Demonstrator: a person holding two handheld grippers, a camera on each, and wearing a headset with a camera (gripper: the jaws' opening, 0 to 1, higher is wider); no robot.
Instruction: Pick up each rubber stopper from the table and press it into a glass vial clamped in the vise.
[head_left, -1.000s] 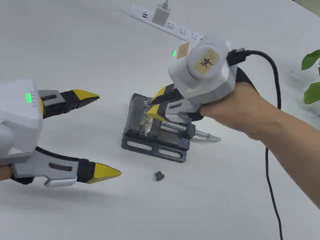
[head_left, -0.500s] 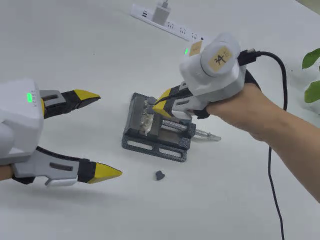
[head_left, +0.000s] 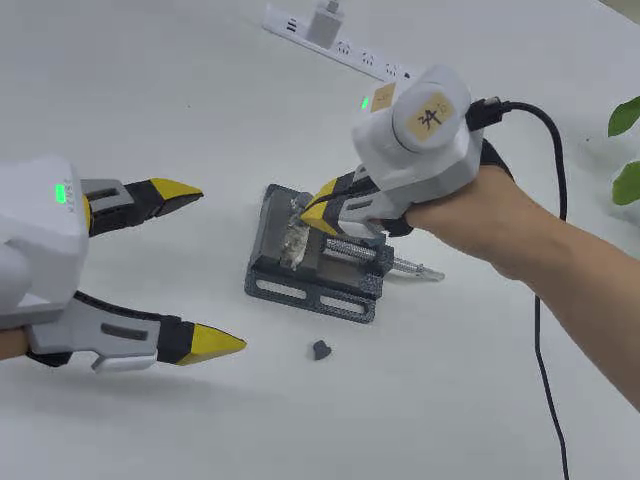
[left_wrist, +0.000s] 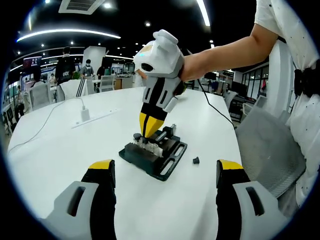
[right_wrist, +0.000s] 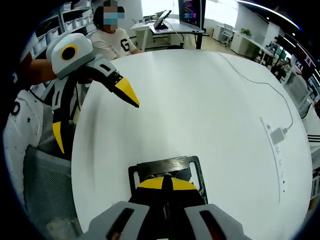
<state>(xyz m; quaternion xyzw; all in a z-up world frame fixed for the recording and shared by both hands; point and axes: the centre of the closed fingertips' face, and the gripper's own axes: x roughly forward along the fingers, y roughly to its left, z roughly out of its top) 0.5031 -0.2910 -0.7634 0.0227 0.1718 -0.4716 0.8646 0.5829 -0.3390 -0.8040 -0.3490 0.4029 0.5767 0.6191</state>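
Against half a second ago, the right gripper is recorded shifted slightly toward the clear glass vial. The wide-open, empty left gripper, the dark grey bench vise and the loose small dark rubber stopper are unmoved. The vial is clamped upright in the vise, well in from the edges of the white tabletop, under the right gripper's closed tips; whether a stopper is seated in it cannot be told. The loose stopper lies on the tabletop just beside the vise base.
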